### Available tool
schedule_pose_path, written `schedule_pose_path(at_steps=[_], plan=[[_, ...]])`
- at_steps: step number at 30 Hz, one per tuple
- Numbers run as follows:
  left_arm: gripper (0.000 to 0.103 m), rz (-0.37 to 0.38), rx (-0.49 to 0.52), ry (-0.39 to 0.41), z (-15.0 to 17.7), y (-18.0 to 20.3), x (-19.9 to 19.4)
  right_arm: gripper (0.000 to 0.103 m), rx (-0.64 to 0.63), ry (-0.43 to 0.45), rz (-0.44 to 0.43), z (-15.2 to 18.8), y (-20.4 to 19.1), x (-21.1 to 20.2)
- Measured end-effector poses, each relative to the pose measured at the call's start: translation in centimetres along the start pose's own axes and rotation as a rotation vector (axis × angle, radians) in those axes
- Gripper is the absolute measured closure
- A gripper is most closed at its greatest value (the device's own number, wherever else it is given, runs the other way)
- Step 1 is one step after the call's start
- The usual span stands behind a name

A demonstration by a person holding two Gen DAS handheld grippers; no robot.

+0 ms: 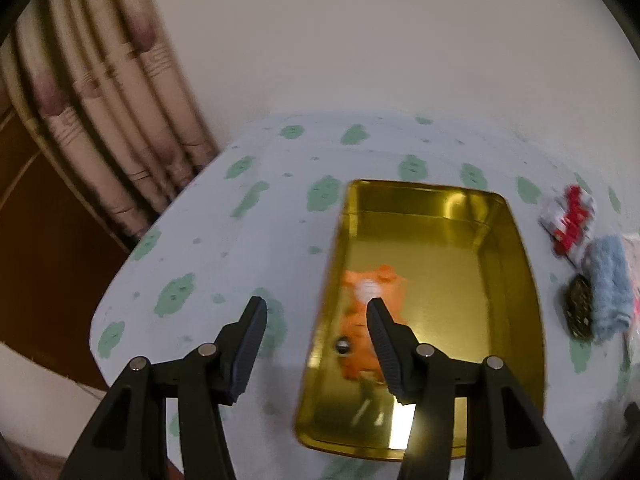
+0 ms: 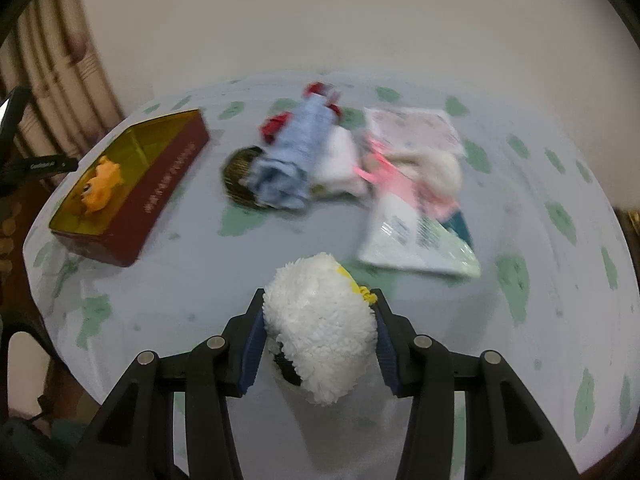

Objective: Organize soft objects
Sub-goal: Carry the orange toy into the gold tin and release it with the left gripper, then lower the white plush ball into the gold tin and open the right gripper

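A gold-lined tin box (image 1: 504, 280) with red outer walls (image 2: 168, 184) sits on the table. An orange plush toy (image 1: 368, 312) lies inside it, also seen in the right wrist view (image 2: 102, 184). My left gripper (image 1: 316, 312) is open and empty, above the box's near left edge. My right gripper (image 2: 320, 312) is shut on a fluffy white plush (image 2: 320, 328) with a yellow bit, held above the table. A pile of soft things lies beyond: a light blue cloth (image 2: 292, 152), a red and white item (image 2: 276, 124), white and pink fabrics (image 2: 404, 160).
A round table with a pale blue, green-spotted cloth (image 2: 160, 300). A white plastic packet (image 2: 416, 240) and a dark woven round object (image 2: 240, 176) lie by the pile. Curtains (image 1: 100, 120) hang at the left, a plain wall behind.
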State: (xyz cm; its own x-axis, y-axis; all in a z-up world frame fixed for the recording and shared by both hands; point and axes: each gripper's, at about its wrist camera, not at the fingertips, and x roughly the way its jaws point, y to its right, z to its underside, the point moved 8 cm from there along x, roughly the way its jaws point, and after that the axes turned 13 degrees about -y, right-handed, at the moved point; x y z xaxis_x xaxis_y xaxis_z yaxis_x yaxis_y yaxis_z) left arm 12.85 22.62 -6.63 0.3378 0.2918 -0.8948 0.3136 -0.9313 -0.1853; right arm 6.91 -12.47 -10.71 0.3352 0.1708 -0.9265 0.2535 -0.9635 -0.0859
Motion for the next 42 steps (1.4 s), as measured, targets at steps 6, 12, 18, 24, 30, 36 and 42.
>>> schedule_pose_path(at_steps=[6,12,18,24,30,36,42], plan=[[0.049,-0.026,-0.087,-0.007,0.5,-3.5,1.2,0.058,-0.140,0.010,-0.044,-3.6,-5.9,-0.5],[0.049,-0.079,-0.137,-0.004,0.7,-6.4,2.4,0.058,-0.294,0.046,-0.068,-7.5,-13.2,-0.8],[0.049,-0.112,-0.164,0.025,0.5,-8.1,2.7,0.058,-0.369,0.034,-0.095,-10.1,-18.7,0.9],[0.049,-0.106,-0.205,-0.008,0.8,-9.4,4.2,0.058,-0.391,0.004,-0.116,-11.7,-22.1,3.0],[0.049,-0.099,-0.228,-0.013,1.1,-9.9,4.6,0.057,-0.401,-0.023,-0.106,-12.3,-24.2,5.2],[0.049,-0.059,-0.238,-0.021,0.9,-10.0,4.9,0.057,-0.401,-0.061,-0.082,-12.3,-24.2,7.0],[0.049,-0.034,-0.236,-0.024,0.9,-9.7,5.0,0.056,-0.404,-0.074,-0.083,-12.2,-24.2,7.6]])
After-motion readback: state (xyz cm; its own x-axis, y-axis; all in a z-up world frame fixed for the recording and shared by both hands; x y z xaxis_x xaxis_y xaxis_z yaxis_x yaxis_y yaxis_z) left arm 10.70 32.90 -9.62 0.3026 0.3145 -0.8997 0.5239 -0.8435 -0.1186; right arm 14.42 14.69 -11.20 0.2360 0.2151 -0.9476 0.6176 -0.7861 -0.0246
